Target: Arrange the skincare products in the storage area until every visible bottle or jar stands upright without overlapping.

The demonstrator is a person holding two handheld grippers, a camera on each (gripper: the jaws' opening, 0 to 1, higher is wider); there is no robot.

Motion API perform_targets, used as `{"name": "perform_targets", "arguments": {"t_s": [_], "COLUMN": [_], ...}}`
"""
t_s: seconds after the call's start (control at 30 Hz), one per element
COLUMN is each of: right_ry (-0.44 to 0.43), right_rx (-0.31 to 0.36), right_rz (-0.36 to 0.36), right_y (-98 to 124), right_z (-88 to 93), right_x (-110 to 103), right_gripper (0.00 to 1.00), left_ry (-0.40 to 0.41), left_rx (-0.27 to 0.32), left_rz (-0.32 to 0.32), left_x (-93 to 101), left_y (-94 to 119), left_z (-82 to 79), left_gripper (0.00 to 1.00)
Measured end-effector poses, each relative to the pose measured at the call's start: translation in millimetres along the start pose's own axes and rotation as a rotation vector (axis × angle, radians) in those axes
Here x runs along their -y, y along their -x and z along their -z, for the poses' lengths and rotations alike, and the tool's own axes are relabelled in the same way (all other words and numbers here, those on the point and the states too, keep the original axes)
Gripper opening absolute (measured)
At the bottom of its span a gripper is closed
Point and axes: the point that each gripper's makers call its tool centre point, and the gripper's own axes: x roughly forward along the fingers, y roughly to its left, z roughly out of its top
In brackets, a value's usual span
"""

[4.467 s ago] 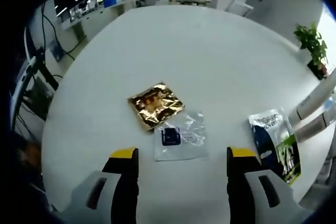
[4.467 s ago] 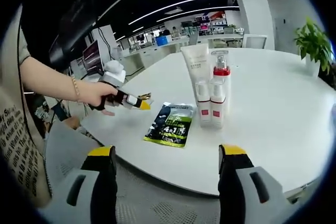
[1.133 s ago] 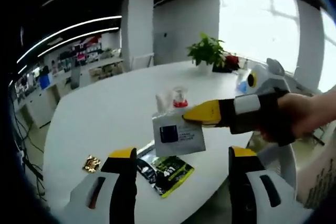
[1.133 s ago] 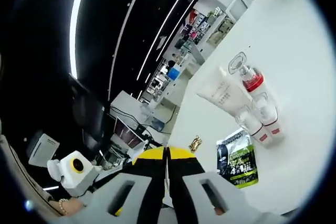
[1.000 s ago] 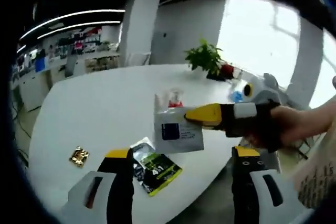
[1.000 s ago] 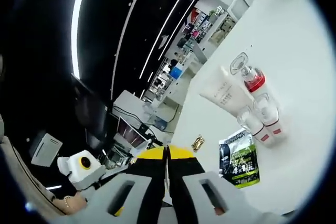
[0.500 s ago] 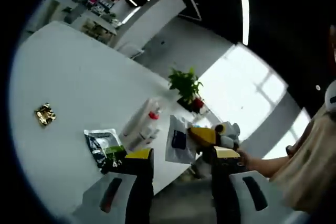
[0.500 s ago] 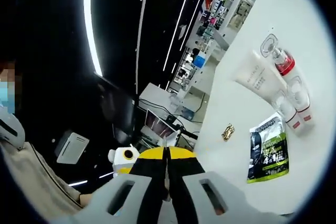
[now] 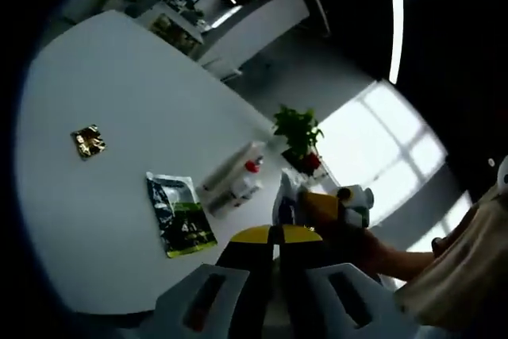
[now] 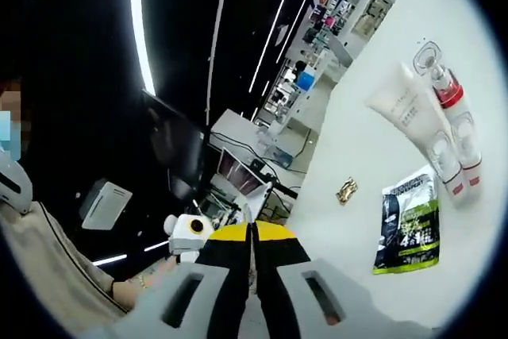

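Note:
A clear sachet with a blue label (image 9: 286,198) hangs in the air beyond the table's edge. My right gripper (image 10: 252,232) is shut on it, and its yellow tip (image 9: 319,204) shows on the sachet's right side. My left gripper (image 9: 275,232) is shut too, its tips meeting the sachet's lower corner. On the white table (image 9: 71,77) stand a white tube (image 10: 405,109), a red-collared pump bottle (image 10: 444,85) and small red-banded bottles (image 10: 459,156), grouped close together (image 9: 238,180). A green-and-black sachet (image 9: 178,213) (image 10: 409,224) lies flat beside them.
A small gold packet (image 9: 88,140) (image 10: 346,190) lies alone further along the table. A potted plant (image 9: 300,129) stands past the bottles. A person's hand (image 9: 361,240) holds the right gripper. Desks and shelves (image 10: 238,188) fill the dark office behind.
My left gripper's jaws have gone from open to shut at the sachet's lower corner. Both views have swung; the right gripper stays shut on the sachet.

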Motion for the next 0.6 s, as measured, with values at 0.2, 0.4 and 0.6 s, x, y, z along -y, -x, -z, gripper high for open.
{"name": "perform_targets", "arguments": {"t_s": [0.2,0.4,0.6], "right_ry": [0.068,0.131,0.265], "right_rx": [-0.022,-0.078,-0.176], "right_rz": [0.043,0.053,0.129], "right_y": [-12.1,-25.9,-39.4], "right_z": [0.5,10.1,22.3], "right_x": [2.8,-0.1,12.1], "right_gripper": [0.04,0.02,0.01], "left_ry": [0.023,0.108,0.196], "left_rx": [0.015,0.068,0.107], "left_rz": [-0.074,-0.097,-0.126], "left_x": [-13.2,-25.7,-42.0], "left_y": [14.3,26.9,32.4], "left_z": [4.5,0.4,1.2], "left_gripper": [0.0,0.0,0.0]}}
